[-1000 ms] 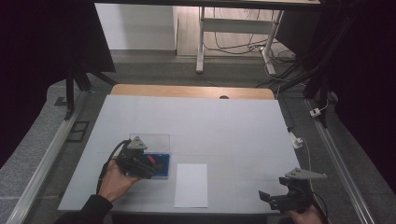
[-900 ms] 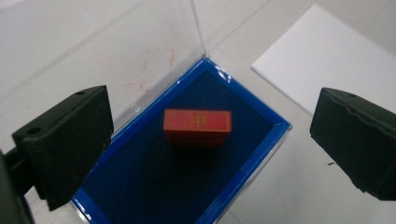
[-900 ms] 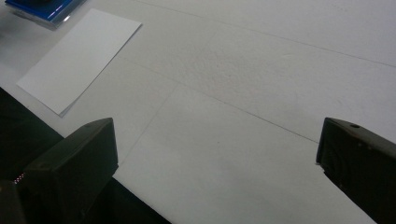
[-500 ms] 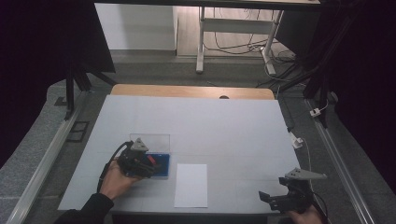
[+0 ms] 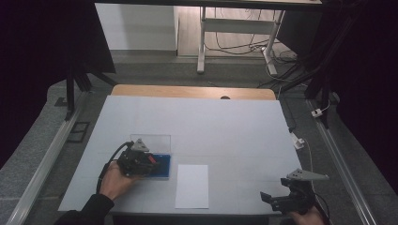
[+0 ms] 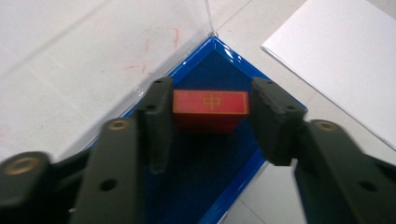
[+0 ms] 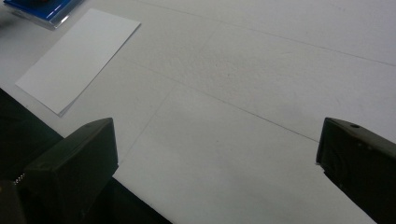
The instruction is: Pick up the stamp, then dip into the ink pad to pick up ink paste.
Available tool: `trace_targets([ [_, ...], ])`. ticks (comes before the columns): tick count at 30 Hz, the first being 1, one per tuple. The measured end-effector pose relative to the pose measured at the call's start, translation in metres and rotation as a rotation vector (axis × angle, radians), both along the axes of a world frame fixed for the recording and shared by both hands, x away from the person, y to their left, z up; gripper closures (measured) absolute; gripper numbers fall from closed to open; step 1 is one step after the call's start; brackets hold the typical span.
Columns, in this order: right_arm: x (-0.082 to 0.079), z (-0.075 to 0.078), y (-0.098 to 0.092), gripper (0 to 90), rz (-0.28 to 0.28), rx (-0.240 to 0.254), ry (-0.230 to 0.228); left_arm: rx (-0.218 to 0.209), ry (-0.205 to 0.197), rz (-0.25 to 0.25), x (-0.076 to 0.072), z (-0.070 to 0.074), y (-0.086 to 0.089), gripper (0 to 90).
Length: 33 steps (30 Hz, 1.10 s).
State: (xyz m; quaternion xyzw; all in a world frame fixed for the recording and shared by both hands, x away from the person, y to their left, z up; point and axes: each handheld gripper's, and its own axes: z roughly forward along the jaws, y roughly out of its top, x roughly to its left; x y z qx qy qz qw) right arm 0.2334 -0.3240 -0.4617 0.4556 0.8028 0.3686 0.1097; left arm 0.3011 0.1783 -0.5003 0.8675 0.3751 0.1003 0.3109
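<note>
A person sat at a pale grey table point(image 5: 197, 126), with only the hands and dark sleeves visible at the bottom edge of the high view. The left gripper point(image 5: 149, 165), black with a grey three-cornered plate on top, was over a shallow blue tray point(image 5: 164, 169) near the table's front left; its body hid most of the tray from above. A clear plastic lid point(image 5: 157, 141) stood up behind the tray, faint and hard to trace against the table. In the left gripper view, the jaws had just been closing around a small red rectangular block point(image 6: 210, 109) with a gold symbol on its top face. The left jaw touched the block's side, while the right jaw sat against or just off the other side; the contact there was hard to judge. The block stood in the tray's far corner, its lower part in shadow. A plain white sheet of paper point(image 5: 192, 185) lay flat just right of the tray. The right gripper point(image 5: 277, 200) hung at the table's front right edge, partly cut off by the frame, its jaws spread wide over bare tabletop with nothing between them.
</note>
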Motion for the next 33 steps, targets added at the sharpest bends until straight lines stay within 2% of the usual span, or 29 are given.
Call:
trace_targets([
  [1,0.000,0.000,0.000,0.0,0.000,0.000,0.000,0.012,-0.007,0.010,0.000,0.001,0.000,56.8],
  [8,0.000,0.000,0.000,0.0,0.003,0.000,-0.001,0.010,-0.007,0.019,-0.001,0.002,0.000,58.0],
  [11,0.000,0.000,0.000,0.0,0.003,0.000,-0.002,-0.023,-0.016,0.035,-0.001,0.005,0.002,58.0],
  [18,0.000,0.000,0.000,0.0,0.004,0.001,-0.002,-0.045,-0.033,0.033,-0.003,0.010,0.004,58.1],
  [28,-0.001,0.000,-0.001,0.0,0.005,0.001,-0.003,-0.072,-0.075,0.040,-0.014,0.028,0.003,58.1],
  [33,0.000,0.000,-0.001,0.0,0.006,0.009,-0.006,-0.069,-0.061,0.061,-0.015,0.030,0.002,58.1],
])
